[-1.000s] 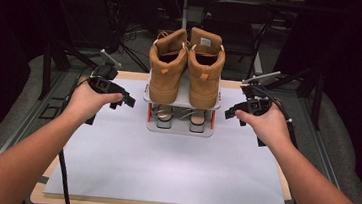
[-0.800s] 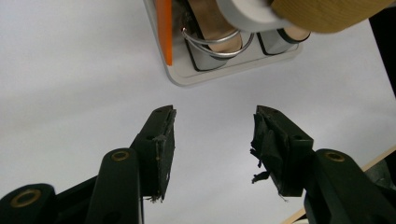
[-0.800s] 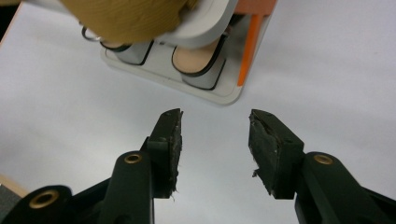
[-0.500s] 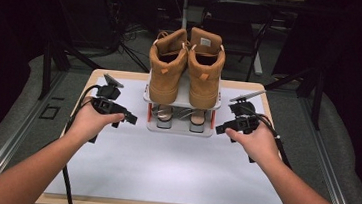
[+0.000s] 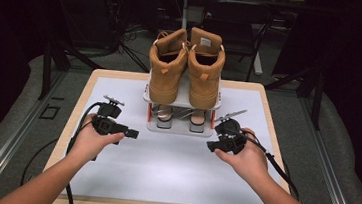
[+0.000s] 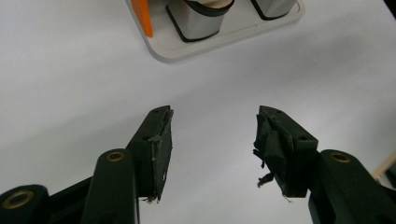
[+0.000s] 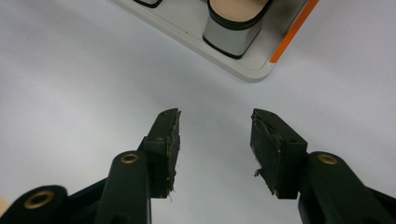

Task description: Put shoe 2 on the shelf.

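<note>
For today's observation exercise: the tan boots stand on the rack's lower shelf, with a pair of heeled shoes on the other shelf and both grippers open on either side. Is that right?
Not quite. The high view shows the tan boots on the top shelf of the rack; the heeled shoes sit on the lower one. The rest holds: the left gripper and right gripper are open, either side of it.

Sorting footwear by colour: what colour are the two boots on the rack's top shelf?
Tan, a wheat-like brown; the boots show best in the high view.

Open mat (image 5: 173, 161) before shoe rack (image 5: 181, 102)
</note>
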Demonstrator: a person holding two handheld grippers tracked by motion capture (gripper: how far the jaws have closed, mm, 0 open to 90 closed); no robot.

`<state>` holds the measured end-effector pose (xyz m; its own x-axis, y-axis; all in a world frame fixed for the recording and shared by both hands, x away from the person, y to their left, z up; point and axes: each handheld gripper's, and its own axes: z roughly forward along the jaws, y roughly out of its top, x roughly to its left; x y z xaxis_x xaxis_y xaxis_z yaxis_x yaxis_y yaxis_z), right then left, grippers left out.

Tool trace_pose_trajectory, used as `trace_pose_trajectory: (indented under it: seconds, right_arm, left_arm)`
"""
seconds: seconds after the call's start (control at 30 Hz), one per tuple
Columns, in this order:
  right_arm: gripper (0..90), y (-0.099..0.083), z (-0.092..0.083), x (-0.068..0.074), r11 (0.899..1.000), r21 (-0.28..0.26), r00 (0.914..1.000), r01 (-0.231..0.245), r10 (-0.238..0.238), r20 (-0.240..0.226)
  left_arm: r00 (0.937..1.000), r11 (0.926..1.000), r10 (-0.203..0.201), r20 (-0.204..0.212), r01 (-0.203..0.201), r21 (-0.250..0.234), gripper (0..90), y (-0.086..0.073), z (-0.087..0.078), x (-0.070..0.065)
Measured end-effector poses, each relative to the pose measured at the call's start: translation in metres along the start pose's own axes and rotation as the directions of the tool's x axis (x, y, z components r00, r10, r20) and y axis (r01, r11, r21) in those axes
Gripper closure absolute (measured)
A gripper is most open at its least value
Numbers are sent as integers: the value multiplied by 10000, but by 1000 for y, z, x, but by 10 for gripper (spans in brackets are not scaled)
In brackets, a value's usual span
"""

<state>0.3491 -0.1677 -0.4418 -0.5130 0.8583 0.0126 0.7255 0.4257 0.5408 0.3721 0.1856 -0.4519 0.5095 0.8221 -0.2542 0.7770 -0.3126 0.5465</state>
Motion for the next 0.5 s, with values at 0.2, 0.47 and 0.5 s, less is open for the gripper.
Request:
trace_pose_trajectory:
  seconds: [0.2,0.47,0.5]
  right_arm:
    - [543,-10,15,11,9975,-260,9965,664,-649,528]
    - [556,-26,33,8,9984,-164,9959,541,-527,740]
    - [556,-27,34,10,9978,-174,9946,633,-617,837]
  left_arm:
    - [9978,9976,621,-210,-627,-278,458,-23,16,-3]
    - [9981,9976,586,-188,-592,-361,456,-44,33,0]
    - [9981,9972,593,-191,-601,-450,456,-47,35,-1]
